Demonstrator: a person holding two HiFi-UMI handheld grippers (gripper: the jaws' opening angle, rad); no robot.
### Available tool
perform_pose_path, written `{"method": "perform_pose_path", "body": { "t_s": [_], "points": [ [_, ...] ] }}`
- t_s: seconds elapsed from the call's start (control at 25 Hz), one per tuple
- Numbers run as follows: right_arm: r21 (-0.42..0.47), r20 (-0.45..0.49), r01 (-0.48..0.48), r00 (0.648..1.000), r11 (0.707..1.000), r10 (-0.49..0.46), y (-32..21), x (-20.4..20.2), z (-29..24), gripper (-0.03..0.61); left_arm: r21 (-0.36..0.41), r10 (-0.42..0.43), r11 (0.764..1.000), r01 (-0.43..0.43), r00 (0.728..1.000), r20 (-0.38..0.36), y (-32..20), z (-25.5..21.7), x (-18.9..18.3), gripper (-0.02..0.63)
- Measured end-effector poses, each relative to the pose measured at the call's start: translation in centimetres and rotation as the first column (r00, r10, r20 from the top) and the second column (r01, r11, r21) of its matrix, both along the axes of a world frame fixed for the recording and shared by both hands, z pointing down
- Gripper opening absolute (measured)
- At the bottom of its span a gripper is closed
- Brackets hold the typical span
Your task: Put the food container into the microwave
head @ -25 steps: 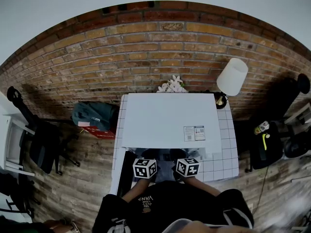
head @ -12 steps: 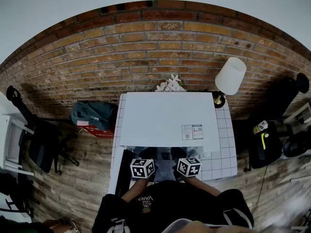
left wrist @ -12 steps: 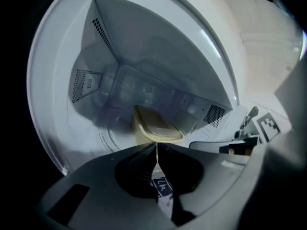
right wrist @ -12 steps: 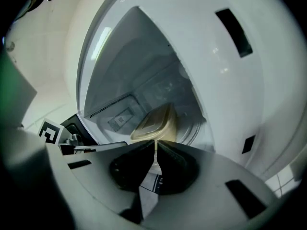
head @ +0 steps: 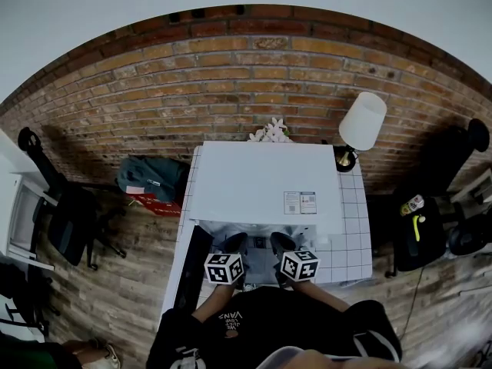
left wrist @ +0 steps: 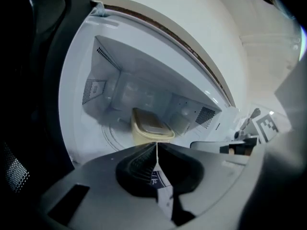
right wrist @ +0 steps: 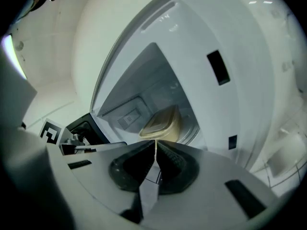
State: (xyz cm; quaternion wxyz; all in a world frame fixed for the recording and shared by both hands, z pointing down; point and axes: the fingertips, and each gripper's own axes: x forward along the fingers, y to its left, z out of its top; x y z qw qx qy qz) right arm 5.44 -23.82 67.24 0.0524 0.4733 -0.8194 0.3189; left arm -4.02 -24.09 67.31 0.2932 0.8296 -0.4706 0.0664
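The cream food container (left wrist: 148, 128) with its lid on sits on the turntable inside the white microwave (head: 261, 183), and the right gripper view shows the container (right wrist: 164, 121) too. The microwave's dark door (head: 191, 271) hangs open to the left. My left gripper (left wrist: 156, 150) is shut and empty, just outside the opening and short of the container. My right gripper (right wrist: 156, 147) is likewise shut on nothing, in front of the cavity. In the head view the left gripper (head: 233, 243) and the right gripper (head: 281, 241) are side by side at the microwave's front.
The microwave stands on a white tiled table (head: 355, 229) against a brick wall. A lamp (head: 361, 121) and white flowers (head: 270, 133) are behind it. A grey bag (head: 150, 179) lies on the floor at the left, near a black chair (head: 69, 225).
Both grippers have drawn back a little from the microwave's opening, so more of their jaws and of the open door shows. Both stay shut.
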Motion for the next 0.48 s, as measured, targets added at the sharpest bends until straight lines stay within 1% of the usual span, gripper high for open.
{"method": "perform_pose_path", "body": {
  "t_s": [0.48],
  "points": [
    [0.015,0.002,0.037,0.999,0.999,-0.037,4.1,2.5,-0.7,0.009,0.019,-0.047,0.999,0.047,0.999,0.0,5.1,-0.9,1.8,0.012]
  ]
}}
